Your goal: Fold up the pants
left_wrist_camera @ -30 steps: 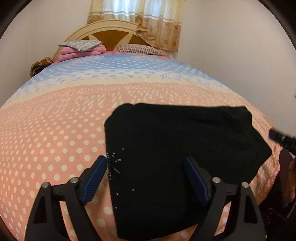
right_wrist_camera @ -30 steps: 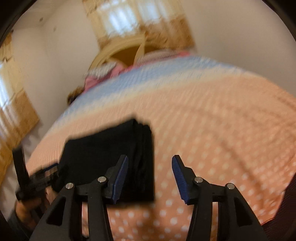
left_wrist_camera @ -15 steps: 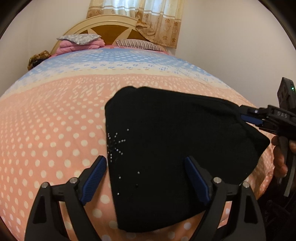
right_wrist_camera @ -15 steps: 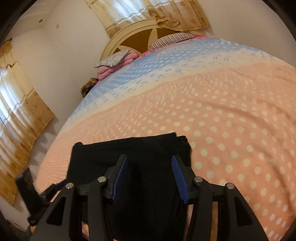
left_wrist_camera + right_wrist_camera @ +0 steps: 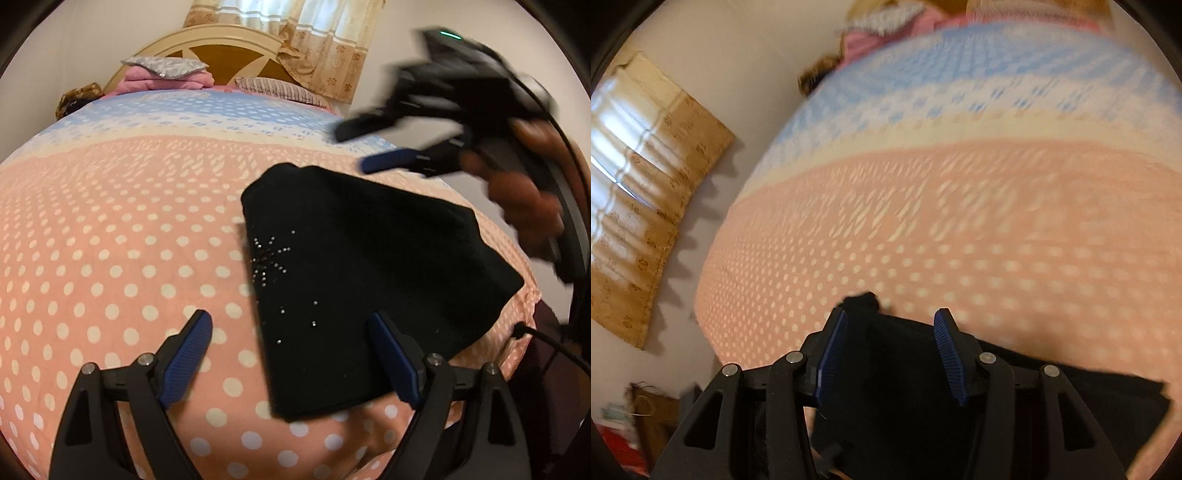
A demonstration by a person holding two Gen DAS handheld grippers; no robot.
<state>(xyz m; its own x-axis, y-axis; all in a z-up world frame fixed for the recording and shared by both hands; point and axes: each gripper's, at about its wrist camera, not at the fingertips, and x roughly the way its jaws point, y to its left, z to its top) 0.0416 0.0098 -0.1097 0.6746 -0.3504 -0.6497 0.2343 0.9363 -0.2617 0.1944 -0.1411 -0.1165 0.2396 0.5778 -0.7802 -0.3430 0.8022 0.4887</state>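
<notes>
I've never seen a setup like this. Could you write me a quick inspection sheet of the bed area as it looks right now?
Surface: dotted bedspread, pink near, blue farther.
Job's things: black pants folded flat near the bed's edge, sparkly studs on top.
Clutter: pillows by the headboard.
Grippers: left gripper open, straddling the pants' edge; right gripper open, blurred, over the pants.
Cables: black cable at the right edge.
Surroundings: curtains, bare walls.
</notes>
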